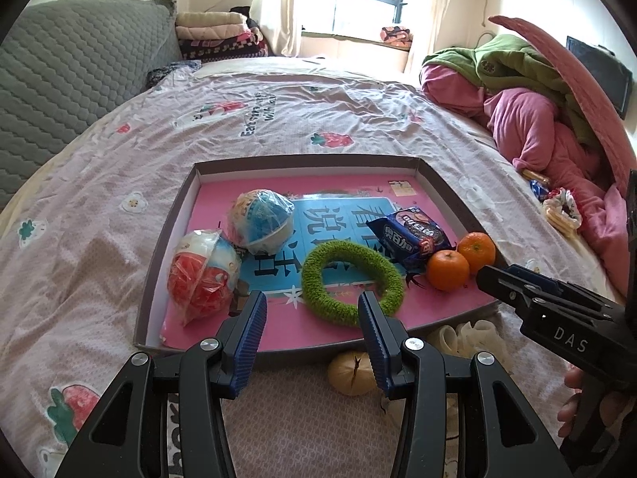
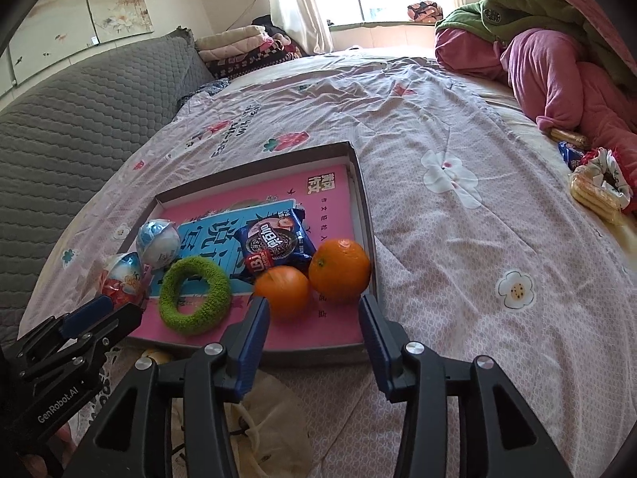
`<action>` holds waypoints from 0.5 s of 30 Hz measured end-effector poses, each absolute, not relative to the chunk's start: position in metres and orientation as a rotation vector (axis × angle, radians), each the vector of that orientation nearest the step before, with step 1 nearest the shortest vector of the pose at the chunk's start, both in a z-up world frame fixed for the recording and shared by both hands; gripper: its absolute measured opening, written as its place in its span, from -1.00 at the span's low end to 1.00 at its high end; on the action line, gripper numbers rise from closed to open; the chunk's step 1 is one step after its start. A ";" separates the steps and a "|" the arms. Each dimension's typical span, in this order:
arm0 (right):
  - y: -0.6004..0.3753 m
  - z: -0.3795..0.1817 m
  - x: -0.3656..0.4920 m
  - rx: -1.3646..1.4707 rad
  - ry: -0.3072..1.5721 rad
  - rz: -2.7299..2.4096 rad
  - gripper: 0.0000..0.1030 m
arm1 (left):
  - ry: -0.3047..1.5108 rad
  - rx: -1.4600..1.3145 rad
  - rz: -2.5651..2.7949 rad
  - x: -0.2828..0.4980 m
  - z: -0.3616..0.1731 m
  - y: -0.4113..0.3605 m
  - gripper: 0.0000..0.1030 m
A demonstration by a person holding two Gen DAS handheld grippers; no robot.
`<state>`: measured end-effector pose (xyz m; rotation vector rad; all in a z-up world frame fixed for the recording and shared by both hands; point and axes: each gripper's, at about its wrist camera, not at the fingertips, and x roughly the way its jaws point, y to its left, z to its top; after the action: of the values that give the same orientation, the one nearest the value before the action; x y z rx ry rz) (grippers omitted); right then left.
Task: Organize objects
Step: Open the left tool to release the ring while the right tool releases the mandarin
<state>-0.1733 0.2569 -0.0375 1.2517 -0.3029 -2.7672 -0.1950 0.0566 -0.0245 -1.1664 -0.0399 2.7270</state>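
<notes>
A shallow cardboard tray [image 1: 167,239] [image 2: 364,203] lies on the bed with a pink book as its floor. Inside it are two wrapped toy balls [image 1: 260,219] [image 1: 203,275], a green fuzzy ring [image 1: 350,283] [image 2: 195,294], a blue cookie packet [image 1: 410,239] [image 2: 274,239] and two oranges [image 1: 448,269] [image 1: 475,247] [image 2: 282,288] [image 2: 338,269]. My left gripper [image 1: 312,302] [image 2: 107,310] hangs open over the tray's near edge, the ring just beyond its fingertips. My right gripper [image 2: 312,304] [image 1: 493,279] stands open just short of the oranges, touching neither.
A yellowish pouch [image 1: 352,372] [image 2: 270,418] and a white scrunchie [image 1: 466,336] lie on the floral sheet before the tray. Pink and green clothes [image 1: 537,119] pile up at the right, with snack packets [image 2: 597,195] beside them. A grey quilted cushion [image 1: 71,79] borders the left.
</notes>
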 end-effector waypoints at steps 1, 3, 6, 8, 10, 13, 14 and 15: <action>0.257 -0.037 -0.172 1.252 -0.301 -2.769 -0.09 | -0.046 -1.165 2.724 -0.194 -0.023 0.056 -0.04; 0.257 -0.035 -0.170 1.251 -0.295 -2.775 -0.07 | -0.062 -1.156 2.721 -0.191 -0.020 0.054 -0.04; 0.255 -0.028 -0.164 1.236 -0.275 -2.795 0.00 | -0.077 -1.140 2.725 -0.186 -0.014 0.050 -0.04; 0.254 -0.023 -0.160 1.222 -0.258 -2.807 0.00 | -0.084 -1.132 2.728 -0.183 -0.012 0.049 -0.04; 0.254 -0.019 -0.157 1.209 -0.253 -2.812 0.01 | -0.090 -1.124 2.730 -0.179 -0.008 0.048 -0.04; 0.252 -0.012 -0.153 1.196 -0.245 -2.821 0.02 | -0.098 -1.114 2.734 -0.174 -0.003 0.046 -0.04; 0.252 -0.010 -0.151 1.191 -0.240 -2.824 0.02 | -0.099 -1.109 2.734 -0.173 -0.001 0.046 -0.04; 0.251 -0.008 -0.149 1.186 -0.236 -2.828 0.02 | -0.098 -1.105 2.734 -0.171 0.000 0.045 -0.03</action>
<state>-0.1491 0.2512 -0.0078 1.1855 -0.2356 -2.8278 -0.1707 0.0454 0.0003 -1.1049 -0.0981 2.7345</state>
